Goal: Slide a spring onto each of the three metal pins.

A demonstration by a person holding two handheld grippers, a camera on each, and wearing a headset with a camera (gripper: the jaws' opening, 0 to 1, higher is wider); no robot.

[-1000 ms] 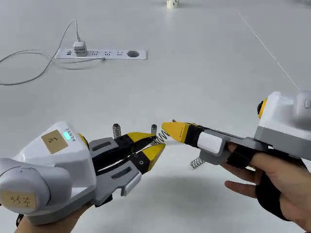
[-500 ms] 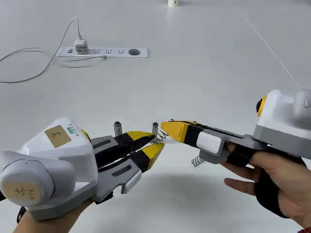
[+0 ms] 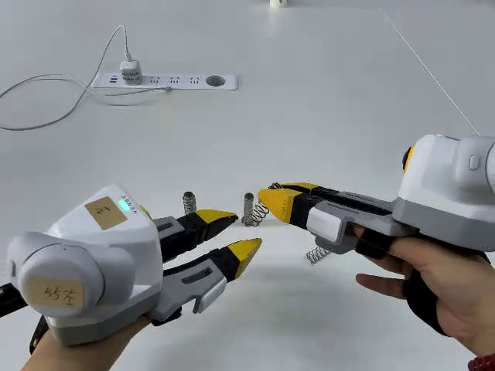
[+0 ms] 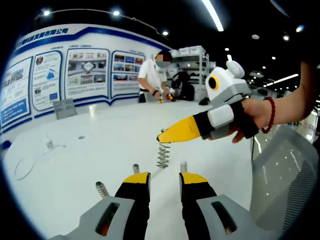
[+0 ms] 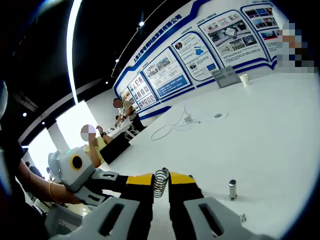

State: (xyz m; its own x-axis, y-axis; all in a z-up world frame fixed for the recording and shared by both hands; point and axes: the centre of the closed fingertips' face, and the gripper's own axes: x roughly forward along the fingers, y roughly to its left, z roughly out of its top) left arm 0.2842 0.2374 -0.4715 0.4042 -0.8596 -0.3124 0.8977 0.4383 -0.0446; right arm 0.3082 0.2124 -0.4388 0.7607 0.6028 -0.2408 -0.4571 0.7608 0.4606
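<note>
My right gripper (image 3: 271,198) comes in from the right, shut on a small steel spring (image 3: 257,212) (image 5: 160,183) that hangs slanted from its yellow tips. The spring's lower end is beside a bare metal pin (image 3: 248,207). To the left stands another pin that wears a spring (image 3: 189,202) (image 4: 101,189). My left gripper (image 3: 238,233) (image 4: 164,176) is at the lower left, open, with its jaws spread just short of the hanging spring (image 4: 163,155). In the left gripper view, two bare pins (image 4: 135,168) (image 4: 183,166) stand past its tips. A loose spring (image 3: 317,253) lies under the right gripper.
A white power strip (image 3: 166,80) with a plugged charger and a looping cable lies at the back left of the white table (image 3: 332,100). A paper cup (image 3: 277,3) stands at the far edge. People stand in the background of both gripper views.
My left gripper's jaws, nearly closed at the spring's end before, have opened and drawn back a little. The right gripper still holds the spring by the bare pin.
</note>
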